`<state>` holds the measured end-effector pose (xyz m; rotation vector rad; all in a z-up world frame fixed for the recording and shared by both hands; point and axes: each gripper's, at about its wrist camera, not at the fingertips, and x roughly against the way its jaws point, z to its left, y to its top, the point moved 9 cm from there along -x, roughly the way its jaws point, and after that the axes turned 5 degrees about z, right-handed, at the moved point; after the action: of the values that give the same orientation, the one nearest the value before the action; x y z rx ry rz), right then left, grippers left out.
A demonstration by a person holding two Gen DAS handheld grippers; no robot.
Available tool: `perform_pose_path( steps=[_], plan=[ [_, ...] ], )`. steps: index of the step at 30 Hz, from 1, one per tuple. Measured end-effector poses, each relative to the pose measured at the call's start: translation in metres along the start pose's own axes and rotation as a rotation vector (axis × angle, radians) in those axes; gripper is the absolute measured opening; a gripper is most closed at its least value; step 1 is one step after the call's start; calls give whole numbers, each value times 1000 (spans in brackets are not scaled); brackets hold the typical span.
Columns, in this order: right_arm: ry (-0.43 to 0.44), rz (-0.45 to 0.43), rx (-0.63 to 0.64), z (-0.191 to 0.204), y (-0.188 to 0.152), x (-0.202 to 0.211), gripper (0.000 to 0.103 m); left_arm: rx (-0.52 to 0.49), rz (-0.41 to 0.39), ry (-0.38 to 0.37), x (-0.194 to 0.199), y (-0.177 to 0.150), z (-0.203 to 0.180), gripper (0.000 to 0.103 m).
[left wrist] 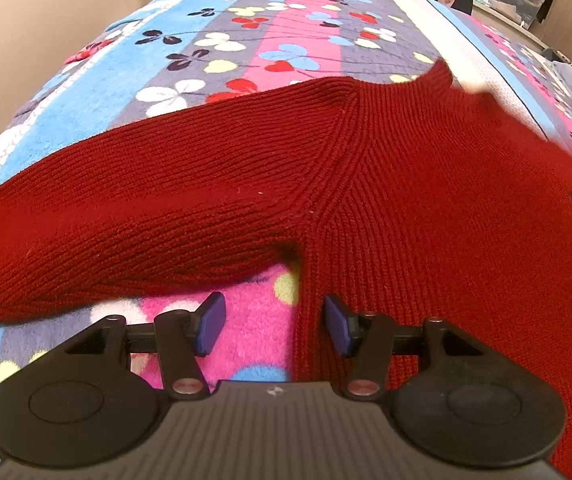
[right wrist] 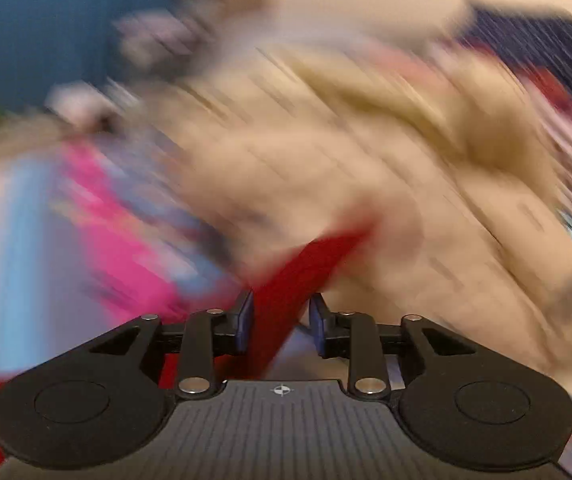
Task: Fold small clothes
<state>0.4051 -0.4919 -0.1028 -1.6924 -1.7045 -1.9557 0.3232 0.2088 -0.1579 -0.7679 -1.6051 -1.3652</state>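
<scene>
1 red sweater (left wrist: 365, 168) lies spread on a flowered blanket (left wrist: 246, 52) beside beige walls (left wrist: 46, 8). Left hand-held gripper (left wrist: 274, 324) hovers spread at its edge; right hand-held gripper (right wrist: 282, 322), blurred, straddles red fabric, grip unclear.

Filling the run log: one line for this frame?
left claw: open, over sweater edge | right claw: red knit between pads, view blurred | sweater spread on blanket

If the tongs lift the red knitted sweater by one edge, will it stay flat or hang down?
The red sweater would probably droop: its ribbed knit already lies limp on the fleece blanket. It looks thick, so likely rather heavy for its size. The rough ribs should resist slipping.
</scene>
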Motion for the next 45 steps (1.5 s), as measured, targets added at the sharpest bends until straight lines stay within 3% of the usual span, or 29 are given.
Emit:
perform_pose_path(
  steps=[3, 6, 9, 10, 12, 14, 16, 19, 20, 21, 23, 25, 26, 27, 28, 29, 31, 34, 37, 40, 42, 45],
  plan=[
    [22, 58, -11, -43, -50, -23, 35, -16, -7, 10, 0, 0, -2, 60],
    [36, 89, -51, -54, -81, -33, 35, -23, -13, 14, 2, -2, -3, 60],
    [123, 93, -163, -66, -100, -30, 37, -16, -14, 15, 3, -2, -2, 61],
    [161, 84, -203, -67, -99, -28, 39, -17, -16, 18, 3, -2, -2, 61],
    [230, 101, -282, -65, -100, -27, 54, -25, -20, 28, 2, -2, -4, 61],
    [258, 199, -358, -59, -106, -39, 61, -32, -23, 34, 2, -2, -5, 61],
    [269, 284, -416, -56, -117, -51, 61, -36, -26, 36, 1, -2, -5, 61],
    [208, 266, -426, -53, -114, -60, 50, -43, -31, 37, 0, -2, -6, 62],
    [195, 250, -398, -50, -108, -63, 22, -46, -32, 37, 0, -2, -6, 62],
    [194, 239, -374, -47, -102, -66, 10, -48, -33, 38, 0, -1, -6, 62],
    [224, 166, -341, -40, -77, -66, 8, -53, -36, 39, -1, -1, -6, 62],
    [273, -12, -344, -38, -35, -45, 8, -56, -39, 37, -2, 0, -6, 62],
    [292, -99, -357, -40, -17, -34, 8, -56, -39, 35, -2, 0, -6, 62],
    [271, -124, -348, -41, -10, -32, 9, -54, -38, 34, -2, 1, -6, 62],
    [222, -84, -325, -39, -13, -40, 11, -53, -38, 32, -3, 1, -6, 62],
    [180, -14, -298, -35, -23, -50, 21, -51, -38, 31, -3, 1, -6, 62],
    [125, 109, -245, -31, -49, -61, 24, -44, -39, 31, -2, 0, -6, 63],
    [114, 123, -230, -31, -83, -42, 35, -40, -43, 37, 1, 0, -6, 63],
    [195, 112, -165, -23, -117, -5, 38, -42, -52, 46, 4, -1, -7, 63],
    [378, 132, -57, -5, -149, 48, 41, -27, -68, 35, 9, -4, -10, 63],
    [494, 139, 24, 3, -164, 85, 48, -16, -80, 18, 13, -10, -12, 63],
    [618, 127, 162, 15, -186, 144, 52, -8, -86, 1, 20, -26, -15, 63]
  ],
)
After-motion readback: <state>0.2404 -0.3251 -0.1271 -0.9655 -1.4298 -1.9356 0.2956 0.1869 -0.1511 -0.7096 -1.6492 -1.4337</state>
